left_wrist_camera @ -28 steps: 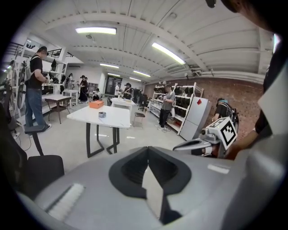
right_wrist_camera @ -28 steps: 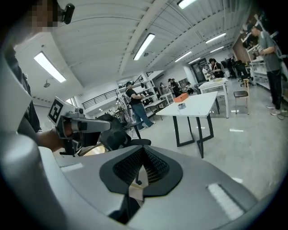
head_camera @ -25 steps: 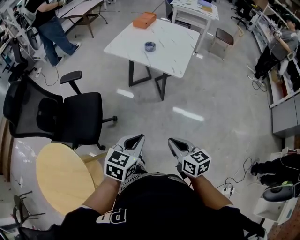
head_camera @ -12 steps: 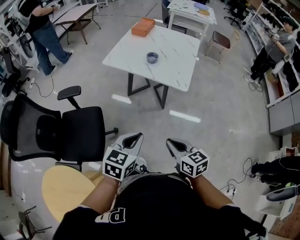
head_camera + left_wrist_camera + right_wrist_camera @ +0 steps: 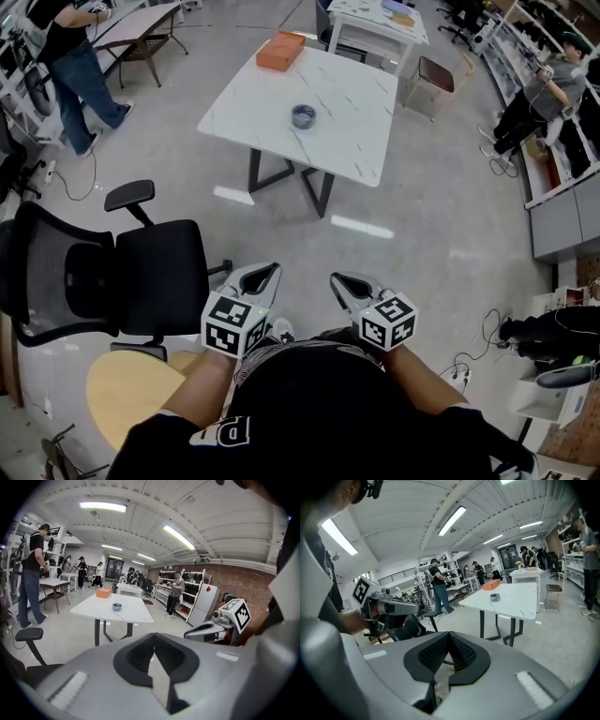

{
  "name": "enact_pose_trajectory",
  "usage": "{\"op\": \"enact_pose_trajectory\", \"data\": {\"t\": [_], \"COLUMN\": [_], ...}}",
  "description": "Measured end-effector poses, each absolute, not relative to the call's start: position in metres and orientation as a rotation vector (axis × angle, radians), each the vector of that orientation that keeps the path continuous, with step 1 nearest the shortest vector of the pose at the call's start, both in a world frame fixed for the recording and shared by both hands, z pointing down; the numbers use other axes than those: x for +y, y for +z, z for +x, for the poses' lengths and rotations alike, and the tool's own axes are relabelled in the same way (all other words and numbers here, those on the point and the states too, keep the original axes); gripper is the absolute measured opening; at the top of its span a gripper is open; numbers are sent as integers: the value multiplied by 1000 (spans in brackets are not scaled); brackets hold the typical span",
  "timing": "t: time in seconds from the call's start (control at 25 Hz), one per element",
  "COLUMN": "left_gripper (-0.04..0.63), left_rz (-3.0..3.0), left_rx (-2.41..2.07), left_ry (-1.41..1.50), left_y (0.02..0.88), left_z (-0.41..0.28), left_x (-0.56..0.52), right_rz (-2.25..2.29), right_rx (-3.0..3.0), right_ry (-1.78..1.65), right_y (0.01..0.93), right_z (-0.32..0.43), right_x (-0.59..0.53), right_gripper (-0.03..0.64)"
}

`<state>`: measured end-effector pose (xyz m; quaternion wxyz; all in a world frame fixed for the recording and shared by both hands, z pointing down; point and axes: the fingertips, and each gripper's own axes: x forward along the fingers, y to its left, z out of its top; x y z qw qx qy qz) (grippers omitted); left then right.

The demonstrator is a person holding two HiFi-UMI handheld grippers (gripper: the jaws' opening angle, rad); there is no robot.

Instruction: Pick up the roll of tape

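The white marble-patterned tabletop (image 5: 347, 94) looks smooth, the grey floor (image 5: 431, 187) glossy; black office chair (image 5: 56, 281) mesh-backed; round pale wooden tabletop (image 5: 131, 403) matt.

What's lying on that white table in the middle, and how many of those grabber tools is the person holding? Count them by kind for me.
Roll of tape, on the white table: 1
Orange box, on the same table: 1
Grippers, both shut and empty, left gripper and right gripper: 2
Total: 4

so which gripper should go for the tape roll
Right, narrowly. The left gripper and right gripper are shut and similarly far from the roll of tape on the white table, but the office chair crowds the left side.
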<state>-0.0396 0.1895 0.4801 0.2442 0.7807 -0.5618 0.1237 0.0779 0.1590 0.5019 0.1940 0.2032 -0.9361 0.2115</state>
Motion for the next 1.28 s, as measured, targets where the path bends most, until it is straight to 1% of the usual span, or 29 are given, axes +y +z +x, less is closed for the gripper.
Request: {"op": "enact_pose_trajectory", "data": {"t": [0.48,0.76,1.0,1.28], "left_gripper": [58,58,58,60], "left_rz": [2136,2110,2085,2064], "left_rx": [-1494,-1500,-1521,-1561], "left_ry": [360,369,369,372], "left_y": [491,499,508,501], "left_z": [-51,-59,-75,-97], "left_x": [161,133,79,-25], "right_rz": [597,587,536,485], "right_rx": [-2632,-2645,-2654,-2670], "right_ry": [629,665,670,659], "right_y": [506,511,520,510], "right_z": [61,48,26,1], "right_x": [129,89,26,-74], "right_gripper": [-5,-5,-5,-5]}}
